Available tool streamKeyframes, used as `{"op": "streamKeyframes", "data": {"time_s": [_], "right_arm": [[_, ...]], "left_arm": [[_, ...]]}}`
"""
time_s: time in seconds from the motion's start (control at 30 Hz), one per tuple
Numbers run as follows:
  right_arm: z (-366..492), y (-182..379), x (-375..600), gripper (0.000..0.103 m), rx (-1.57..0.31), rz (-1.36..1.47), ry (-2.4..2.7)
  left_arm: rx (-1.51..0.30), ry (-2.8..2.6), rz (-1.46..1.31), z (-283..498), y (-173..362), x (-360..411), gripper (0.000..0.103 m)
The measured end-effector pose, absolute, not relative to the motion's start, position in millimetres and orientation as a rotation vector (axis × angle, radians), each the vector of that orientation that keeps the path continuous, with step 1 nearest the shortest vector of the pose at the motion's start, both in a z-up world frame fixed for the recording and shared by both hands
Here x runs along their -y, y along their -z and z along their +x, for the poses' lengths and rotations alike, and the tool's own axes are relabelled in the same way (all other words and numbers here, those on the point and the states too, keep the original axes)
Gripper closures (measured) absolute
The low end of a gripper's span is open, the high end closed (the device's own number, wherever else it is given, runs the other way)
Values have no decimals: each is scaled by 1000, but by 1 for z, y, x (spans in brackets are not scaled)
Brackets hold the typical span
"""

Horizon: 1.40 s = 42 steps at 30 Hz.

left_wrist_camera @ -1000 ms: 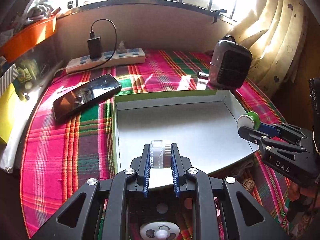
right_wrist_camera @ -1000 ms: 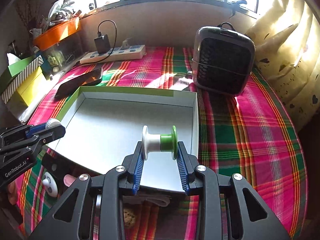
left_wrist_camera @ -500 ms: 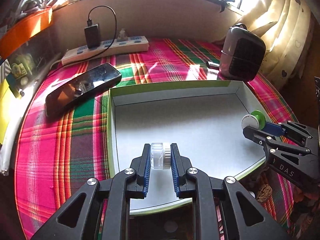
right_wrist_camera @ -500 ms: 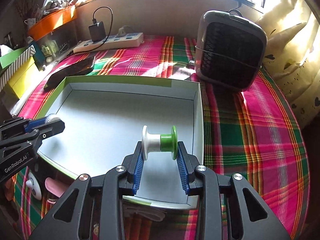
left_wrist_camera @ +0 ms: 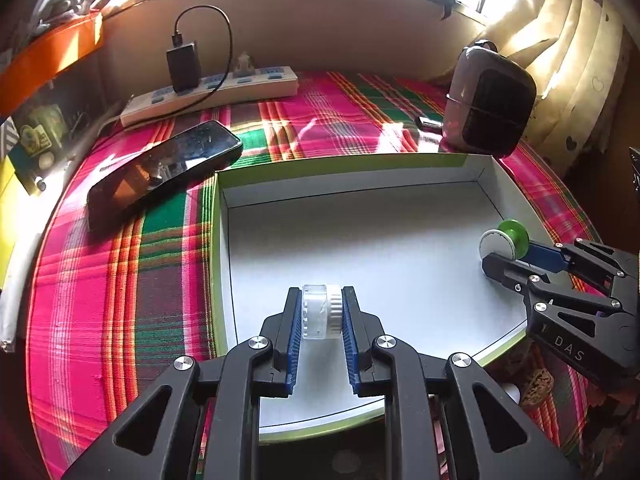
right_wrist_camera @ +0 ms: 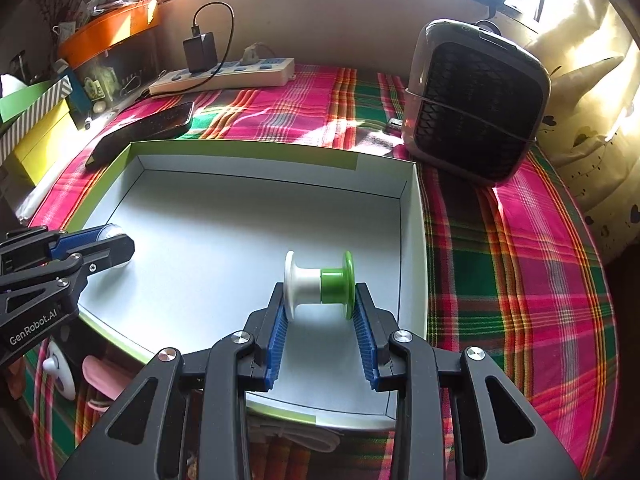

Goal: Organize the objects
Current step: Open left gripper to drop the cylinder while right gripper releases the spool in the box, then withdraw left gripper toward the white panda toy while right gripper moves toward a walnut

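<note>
A shallow white box with a green rim (left_wrist_camera: 218, 240) lies on the plaid table; it also shows in the right wrist view (right_wrist_camera: 412, 240). My left gripper (left_wrist_camera: 320, 312) is shut on a small clear jar with a white cap (left_wrist_camera: 320, 312), held over the box's near left part. My right gripper (right_wrist_camera: 319, 286) is shut on a white-and-green spool (right_wrist_camera: 319, 280), held over the box's near right part. The spool (left_wrist_camera: 505, 238) and right gripper show at the right in the left wrist view. The left gripper's fingers (right_wrist_camera: 96, 250) show at the left in the right wrist view.
A black phone (left_wrist_camera: 160, 168) lies left of the box. A power strip with a charger (left_wrist_camera: 212, 94) runs along the back wall. A small grey fan heater (right_wrist_camera: 476, 100) stands behind the box's right corner. Small items (right_wrist_camera: 100, 376) lie on the cloth in front of the box.
Both grippers have moved forward and lower over the box, each keeping its object. The box now fills more of both views.
</note>
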State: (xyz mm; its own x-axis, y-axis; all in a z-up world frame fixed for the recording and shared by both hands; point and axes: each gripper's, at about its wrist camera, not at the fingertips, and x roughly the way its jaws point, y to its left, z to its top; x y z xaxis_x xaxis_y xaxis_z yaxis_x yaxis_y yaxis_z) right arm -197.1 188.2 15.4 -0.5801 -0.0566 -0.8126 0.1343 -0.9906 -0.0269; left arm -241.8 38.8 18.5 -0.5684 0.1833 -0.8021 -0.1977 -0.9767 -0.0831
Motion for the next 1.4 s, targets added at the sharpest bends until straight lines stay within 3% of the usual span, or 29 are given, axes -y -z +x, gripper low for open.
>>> {"op": "streamKeyframes", "data": {"time_s": [0.27,0.43,0.67,0.9,1.4], "right_arm": [[-197,-16,-188,70,-124,1390,2706],[-196,-16,-188,70,-113,1394,2707],[-192,-17,-183,53,-106,1374,2703],[-188,-20,-186,52,-89,1357,2725],[-158,-40,-189,52,-34,1249,2781]], "left_arm": [[-30,-2606,-1332,-242,-19,-39,85],[-21,-2609,-1321,-241,-19,-39,76],[-16,-2602,-1316,-237,-21,-39,70],[-23,-2618,-1285,-229,-28,-39,65],[-57,-2682,-1191,-192,-48,-42,64]]}}
